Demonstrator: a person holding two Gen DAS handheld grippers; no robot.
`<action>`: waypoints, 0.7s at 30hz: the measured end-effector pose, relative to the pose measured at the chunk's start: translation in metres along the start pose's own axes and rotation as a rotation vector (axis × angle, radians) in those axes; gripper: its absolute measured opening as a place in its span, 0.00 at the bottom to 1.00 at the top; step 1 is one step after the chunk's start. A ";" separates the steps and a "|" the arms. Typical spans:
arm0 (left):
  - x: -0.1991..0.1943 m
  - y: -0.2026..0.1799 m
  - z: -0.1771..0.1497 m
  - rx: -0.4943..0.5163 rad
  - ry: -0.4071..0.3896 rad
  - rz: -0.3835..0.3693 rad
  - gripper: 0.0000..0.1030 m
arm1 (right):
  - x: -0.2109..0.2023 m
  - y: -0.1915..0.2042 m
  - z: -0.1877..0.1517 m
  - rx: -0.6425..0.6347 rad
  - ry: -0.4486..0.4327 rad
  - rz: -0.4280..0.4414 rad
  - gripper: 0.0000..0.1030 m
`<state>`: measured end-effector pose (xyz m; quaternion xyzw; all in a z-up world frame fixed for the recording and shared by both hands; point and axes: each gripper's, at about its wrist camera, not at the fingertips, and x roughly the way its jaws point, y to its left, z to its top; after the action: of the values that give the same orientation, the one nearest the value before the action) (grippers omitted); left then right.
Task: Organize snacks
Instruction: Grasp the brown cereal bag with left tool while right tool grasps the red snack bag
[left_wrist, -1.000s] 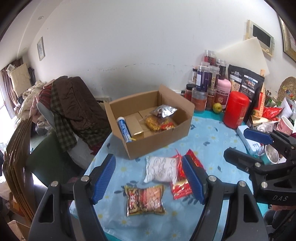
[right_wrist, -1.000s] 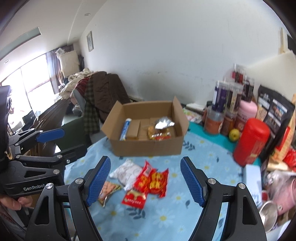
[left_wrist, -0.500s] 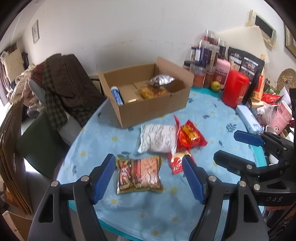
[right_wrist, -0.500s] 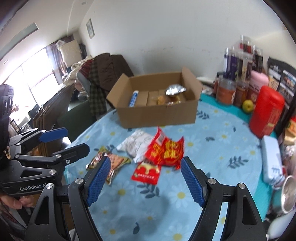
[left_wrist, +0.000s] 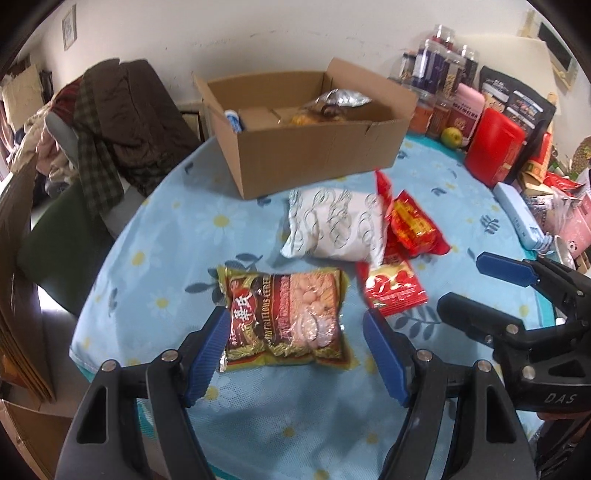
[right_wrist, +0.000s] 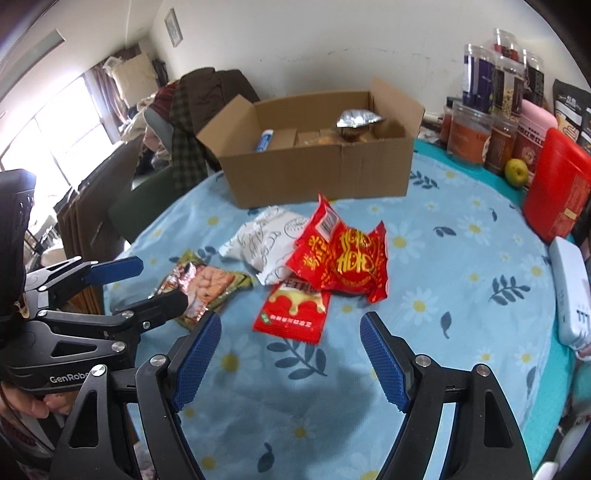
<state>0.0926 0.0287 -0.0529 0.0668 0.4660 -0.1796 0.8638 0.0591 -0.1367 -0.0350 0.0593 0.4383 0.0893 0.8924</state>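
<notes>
On the blue flowered tablecloth lie a brown-and-gold biscuit packet, a white patterned packet, a large red packet and a small red sachet. My left gripper is open, and its blue pads frame the biscuit packet's near end without pressing it. My right gripper is open just short of the red sachet, holding nothing. Behind the packets stands an open cardboard box with snacks inside.
Jars, a red canister, a green fruit and dark bags crowd the back right. A white case lies at the right edge. A chair piled with clothes stands left of the table.
Both grippers have come down toward the table and tilted further downward. The packets now loom larger, and the biscuit packet sits between the left pads. Both sets of jaws stay equally wide.
</notes>
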 end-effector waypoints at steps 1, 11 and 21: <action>0.003 0.001 -0.001 -0.004 0.005 0.000 0.72 | 0.002 -0.001 0.000 0.001 0.006 -0.002 0.76; 0.032 0.010 -0.001 -0.033 0.038 0.014 0.72 | 0.033 -0.010 0.005 0.015 0.077 -0.004 0.76; 0.058 0.006 0.003 0.044 0.078 0.104 0.91 | 0.053 -0.013 0.009 0.022 0.128 0.010 0.81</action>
<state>0.1264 0.0190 -0.0999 0.1171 0.4913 -0.1420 0.8514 0.0995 -0.1379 -0.0729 0.0655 0.4951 0.0924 0.8614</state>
